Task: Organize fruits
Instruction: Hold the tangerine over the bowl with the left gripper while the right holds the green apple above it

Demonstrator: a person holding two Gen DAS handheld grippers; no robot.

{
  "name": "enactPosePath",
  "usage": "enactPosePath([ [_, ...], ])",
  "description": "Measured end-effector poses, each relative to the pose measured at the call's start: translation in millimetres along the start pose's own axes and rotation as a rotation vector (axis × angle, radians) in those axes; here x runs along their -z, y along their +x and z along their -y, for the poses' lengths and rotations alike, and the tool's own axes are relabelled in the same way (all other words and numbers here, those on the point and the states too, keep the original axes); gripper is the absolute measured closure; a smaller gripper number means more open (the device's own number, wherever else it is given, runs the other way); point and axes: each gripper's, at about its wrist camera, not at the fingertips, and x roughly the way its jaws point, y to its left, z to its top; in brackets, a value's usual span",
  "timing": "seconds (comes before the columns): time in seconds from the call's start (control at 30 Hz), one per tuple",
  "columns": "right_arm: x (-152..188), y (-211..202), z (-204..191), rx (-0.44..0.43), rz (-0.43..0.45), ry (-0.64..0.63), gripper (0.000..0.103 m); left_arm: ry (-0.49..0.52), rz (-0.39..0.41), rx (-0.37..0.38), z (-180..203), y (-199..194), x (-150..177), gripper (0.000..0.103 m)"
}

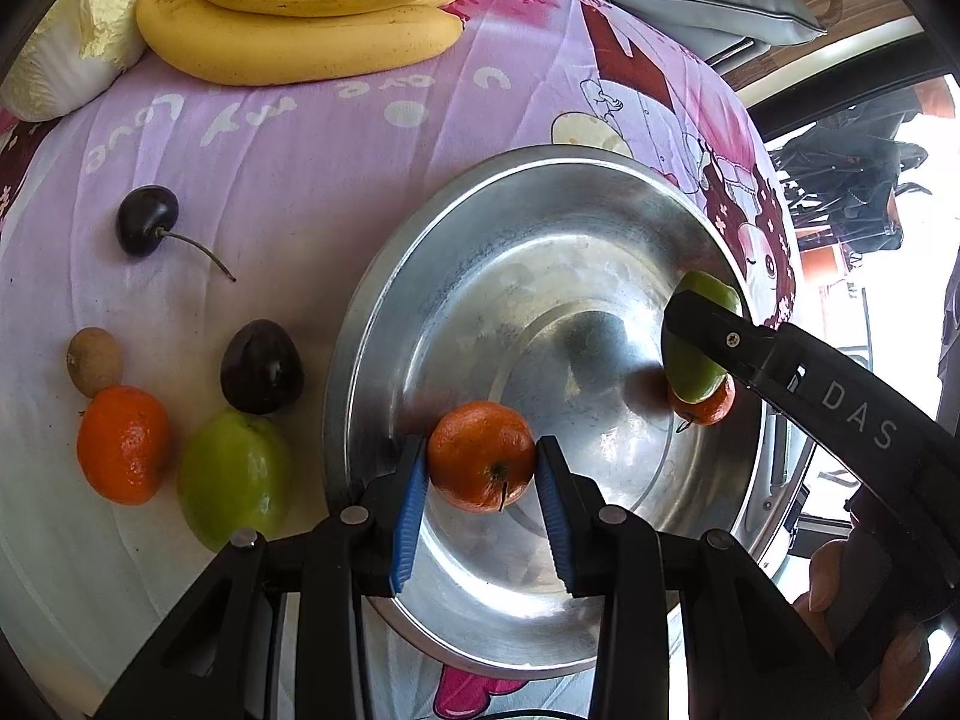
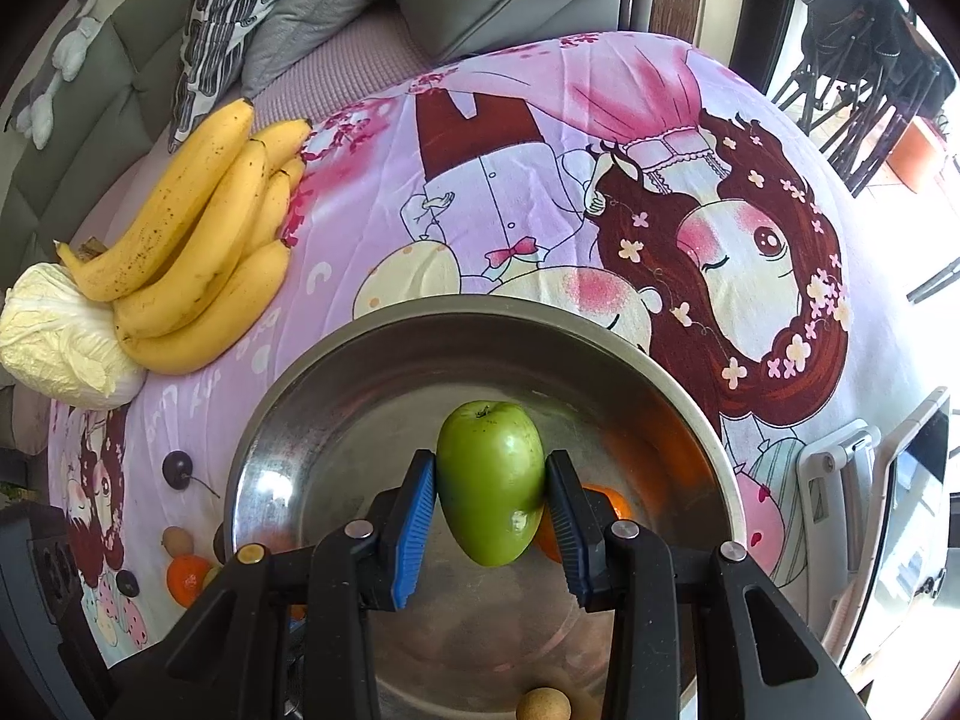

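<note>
1. Far left first: a bunch of bananas (image 1: 300, 18) sits at the far edge of the pink cloth (image 1: 288, 168), well apart from the action, with a pale cabbage (image 2: 60, 336) touching it.
2. Near left, loose fruit waits on the cloth: a dark cherry (image 1: 147, 219), a small brown fruit (image 1: 95, 360), a dark plum (image 1: 261, 366), a loose orange (image 1: 123, 444) and a loose green fruit (image 1: 234, 471) just beside the steel bowl (image 1: 420, 276).
3. Centre now: the left gripper (image 1: 480, 468) pinches an orange (image 1: 480, 456) squarely between its blue pads, hanging just inside the bowl's near-left rim. Fingers point forward and down into the bowl.
4. Right side: the right gripper (image 2: 489, 495) is clamped on a green apple (image 2: 489, 480), its long axis upright, stem end away from the camera, held over the bowl's right half.
5. Directly under that apple an orange already in the bowl (image 1: 705, 411) rests against the right wall; apple and orange look close, though I cannot tell whether they touch.
6. The call, as I read it: both drops go straight down, and the right one wants a nudge towards the centre to avoid landing on that orange.
</note>
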Motion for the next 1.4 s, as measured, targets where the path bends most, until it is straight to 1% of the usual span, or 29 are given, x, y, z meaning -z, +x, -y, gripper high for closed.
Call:
enactPosePath([
  [0.37, 0, -5, -5, -0.024, 0.022, -0.028, 0.063, -0.002, -0.003, 0.0, 0, 3, 0, 0.066],
  [0.77, 3, 22, -13, 0.007, -0.055, -0.055, 0.063, 0.0, -0.005, 0.003, -1, 2, 0, 0.065],
  [1.17, 4, 23, -15, 0.012, -0.055, -0.047, 0.062, -0.011, -0.012, 0.007, -3, 2, 0, 0.065],
  [1.33, 4, 24, -15, 0.014, -0.063, -0.049, 0.06, -0.007, -0.013, 0.005, -3, 2, -1, 0.065],
  [1.4, 3, 23, -15, 0.016, -0.056, -0.047, 0.057, -0.001, -0.012, 0.002, -2, 2, 0, 0.065],
])
